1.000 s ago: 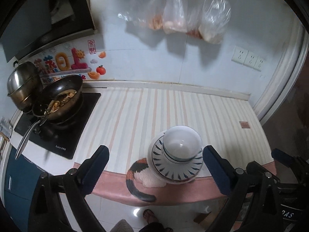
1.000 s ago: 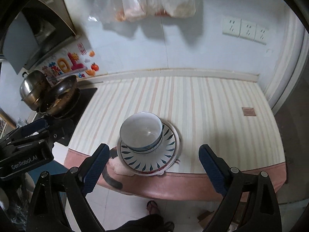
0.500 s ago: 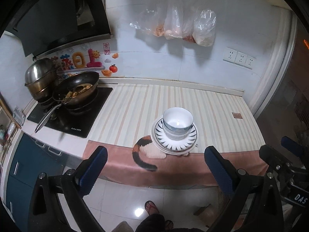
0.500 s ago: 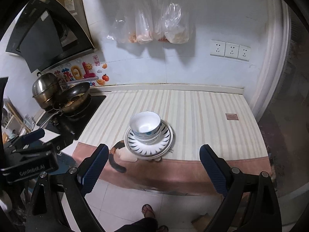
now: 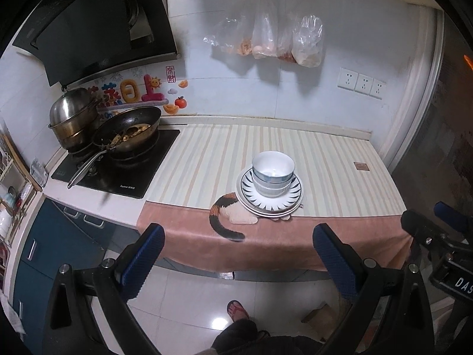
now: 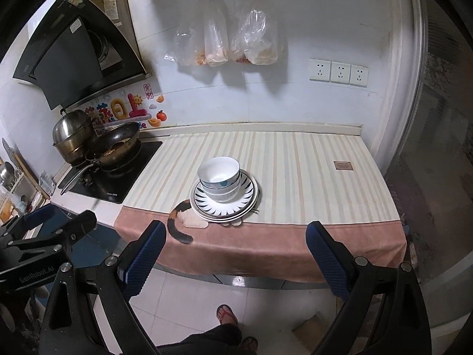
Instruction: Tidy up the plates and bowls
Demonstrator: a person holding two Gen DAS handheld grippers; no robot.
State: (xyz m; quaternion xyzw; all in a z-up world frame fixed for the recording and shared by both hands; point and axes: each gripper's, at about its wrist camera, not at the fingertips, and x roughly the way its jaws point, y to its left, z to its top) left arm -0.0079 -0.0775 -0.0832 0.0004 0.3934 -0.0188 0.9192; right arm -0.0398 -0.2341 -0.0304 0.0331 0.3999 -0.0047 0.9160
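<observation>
Two white bowls with blue trim (image 5: 273, 173) sit nested on a stack of plates (image 5: 291, 199), the top plate with a dark petal rim. The stack stands near the front edge of the striped counter mat (image 5: 207, 159); it also shows in the right wrist view, bowls (image 6: 219, 177) on plates (image 6: 246, 198). My left gripper (image 5: 236, 257) is open and empty, held over the floor in front of the counter. My right gripper (image 6: 233, 254) is open and empty, also well back from the stack. Each gripper shows at the edge of the other's view.
A stove (image 5: 118, 171) at the left holds a frying pan with food (image 5: 130, 133) and a steel pot (image 5: 74, 118). Plastic bags (image 5: 275, 41) hang on the wall. The mat's pink edge (image 5: 280, 242) drapes over the counter front. A foot in a sandal (image 5: 236, 310) is below.
Both grippers have drawn back and away from the counter; the bowl and plate stack looks smaller and farther. The stack has not moved. Both stay open.
</observation>
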